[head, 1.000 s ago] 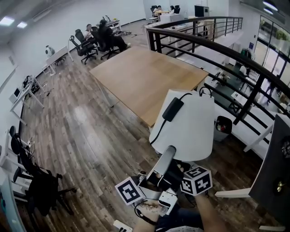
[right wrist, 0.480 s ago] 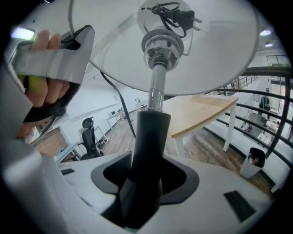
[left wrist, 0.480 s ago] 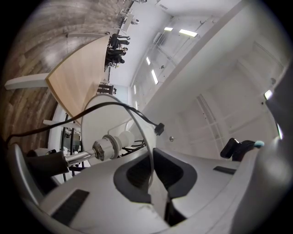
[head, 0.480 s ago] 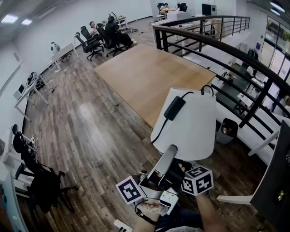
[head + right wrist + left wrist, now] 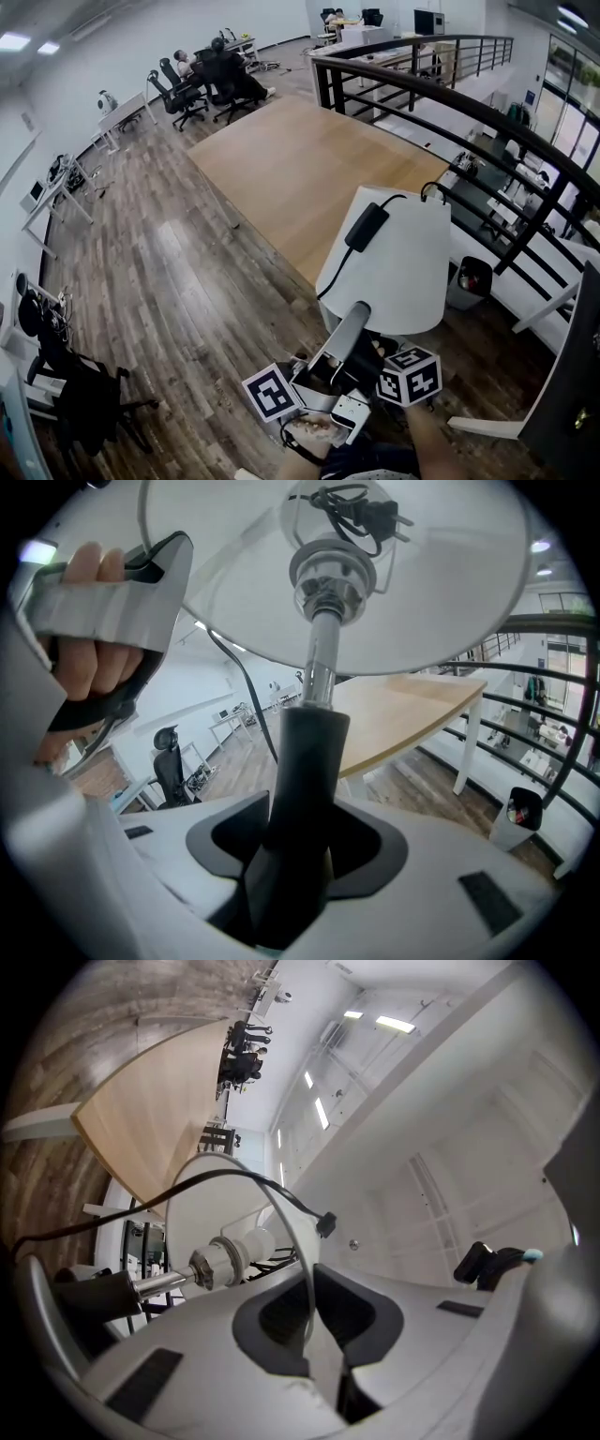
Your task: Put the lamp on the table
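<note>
Right now I hold the lamp in the air at five o'clock from the tabletop, the right hand-held gripper clamped on its black stem to carry the weight and the left hand-held gripper pinched on the shade rim, I judge to steady it.

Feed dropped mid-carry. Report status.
Left gripper shut on shade rim, right gripper shut on stem. Lamp held aloft, not yet on table. Nothing seen blocking the way.
</note>
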`<state>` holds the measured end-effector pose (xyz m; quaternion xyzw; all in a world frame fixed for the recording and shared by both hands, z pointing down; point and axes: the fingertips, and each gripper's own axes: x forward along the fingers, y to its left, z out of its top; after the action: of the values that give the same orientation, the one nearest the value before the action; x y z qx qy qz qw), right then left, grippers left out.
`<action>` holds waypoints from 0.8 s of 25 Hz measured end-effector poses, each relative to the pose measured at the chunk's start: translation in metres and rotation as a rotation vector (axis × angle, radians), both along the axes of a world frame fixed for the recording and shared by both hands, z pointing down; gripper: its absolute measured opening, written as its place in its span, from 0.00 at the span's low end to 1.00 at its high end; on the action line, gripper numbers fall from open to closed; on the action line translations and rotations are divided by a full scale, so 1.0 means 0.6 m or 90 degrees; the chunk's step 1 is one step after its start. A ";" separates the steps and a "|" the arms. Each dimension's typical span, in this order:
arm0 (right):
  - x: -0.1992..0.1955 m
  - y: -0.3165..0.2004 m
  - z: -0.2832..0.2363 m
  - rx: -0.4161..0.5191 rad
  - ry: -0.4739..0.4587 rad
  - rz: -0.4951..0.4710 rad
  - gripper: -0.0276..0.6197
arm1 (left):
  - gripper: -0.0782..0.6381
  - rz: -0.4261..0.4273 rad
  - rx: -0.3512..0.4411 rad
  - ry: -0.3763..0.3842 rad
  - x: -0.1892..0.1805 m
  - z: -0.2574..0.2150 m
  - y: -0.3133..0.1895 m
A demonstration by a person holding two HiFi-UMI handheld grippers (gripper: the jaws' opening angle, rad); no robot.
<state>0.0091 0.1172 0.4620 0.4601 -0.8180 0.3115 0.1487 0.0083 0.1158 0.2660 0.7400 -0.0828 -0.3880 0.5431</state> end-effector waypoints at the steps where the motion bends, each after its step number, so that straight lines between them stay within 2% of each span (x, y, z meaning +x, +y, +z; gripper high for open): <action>1: 0.001 -0.013 -0.001 0.001 0.000 0.003 0.36 | 0.15 0.002 0.000 0.001 0.001 -0.001 -0.013; 20: 0.015 -0.280 -0.012 -0.001 0.006 0.027 0.36 | 0.15 0.027 -0.003 -0.001 0.013 -0.011 -0.278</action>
<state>0.0183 -0.0508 0.4549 0.4790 -0.8069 0.3131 0.1465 0.0161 -0.0510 0.2591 0.7404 -0.0681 -0.3757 0.5531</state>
